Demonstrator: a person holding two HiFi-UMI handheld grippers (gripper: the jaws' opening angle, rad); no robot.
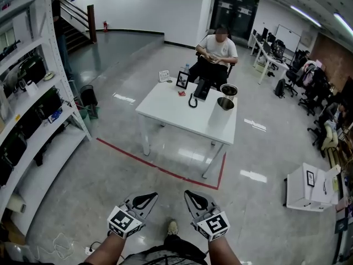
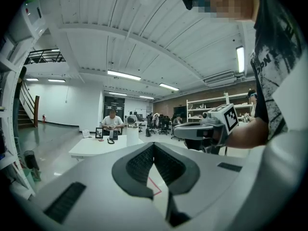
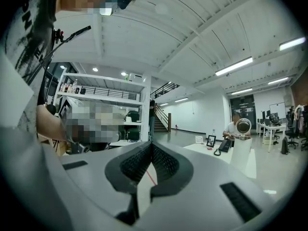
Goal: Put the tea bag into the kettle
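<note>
A white kettle (image 1: pixel 222 112) with its lid flipped open stands on the right part of a white table (image 1: pixel 165 110) some way ahead. A small red tea bag (image 1: pixel 181 93) lies near the table's far edge, beside a black phone (image 1: pixel 199 89). My left gripper (image 1: pixel 151 195) and right gripper (image 1: pixel 188 192) hang low by my body, far from the table, both shut with nothing in them. In the left gripper view the jaws meet at the left gripper's tip (image 2: pixel 154 145), with the kettle (image 2: pixel 131 129) small beyond. In the right gripper view the right gripper (image 3: pixel 152 144) is shut too, and the kettle (image 3: pixel 242 147) stands to the right.
A person (image 1: pixel 218 51) sits behind the table. A picture frame (image 1: pixel 182 80) and a small sign (image 1: pixel 164 75) stand on it. Red tape (image 1: pixel 160 170) marks the floor before the table. Shelving (image 1: pixel 30 112) lines the left; a white cabinet (image 1: pixel 310 187) stands at the right.
</note>
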